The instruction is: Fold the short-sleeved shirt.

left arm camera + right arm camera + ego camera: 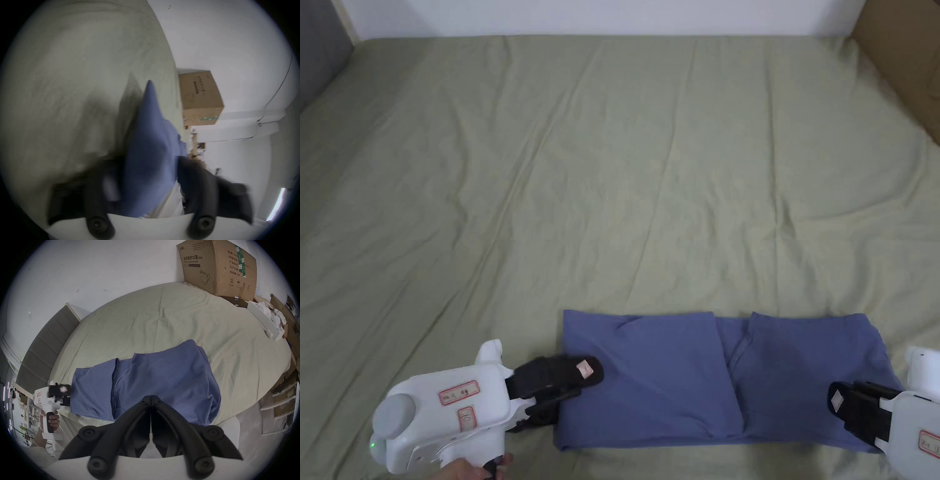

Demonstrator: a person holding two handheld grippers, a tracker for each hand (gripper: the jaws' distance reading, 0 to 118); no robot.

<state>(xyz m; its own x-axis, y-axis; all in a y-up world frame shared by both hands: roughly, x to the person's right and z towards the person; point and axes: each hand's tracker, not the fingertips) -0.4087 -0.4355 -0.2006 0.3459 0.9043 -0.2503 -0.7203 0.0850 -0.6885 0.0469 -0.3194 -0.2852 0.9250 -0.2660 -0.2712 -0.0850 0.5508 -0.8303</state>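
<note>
Blue short-sleeved shirt [700, 381] lies along the near edge of the bed [600, 175], already folded into a long strip running left-right w/ overlapping flaps meeting near its middle. Sleeves and collar are tucked out of sight, can't tell which end is which.

Left tool [570, 384] is at the shirt's left end, one jaw lying on top of the cloth, the other low beside the edge; in the left gripper view [146, 183] blue fabric runs between the two spread jaws. That view is badly blurred, so whether both jaws actually press the cloth — can't tell. Hand [52, 420] on its grip is partly seen in the right gripper view, mostly cut off at the head view's bottom edge.

Right tool [842, 406] sits at the shirt's right end, body cut off by the frame corner. Right gripper view [151, 398] shows its jaws clenched, tips meeting over the near-right part of the shirt; if any cloth is pinched between them is hidden.

Cardboard box [217, 267] stands at the bed's far right corner, partly cropped.
</note>
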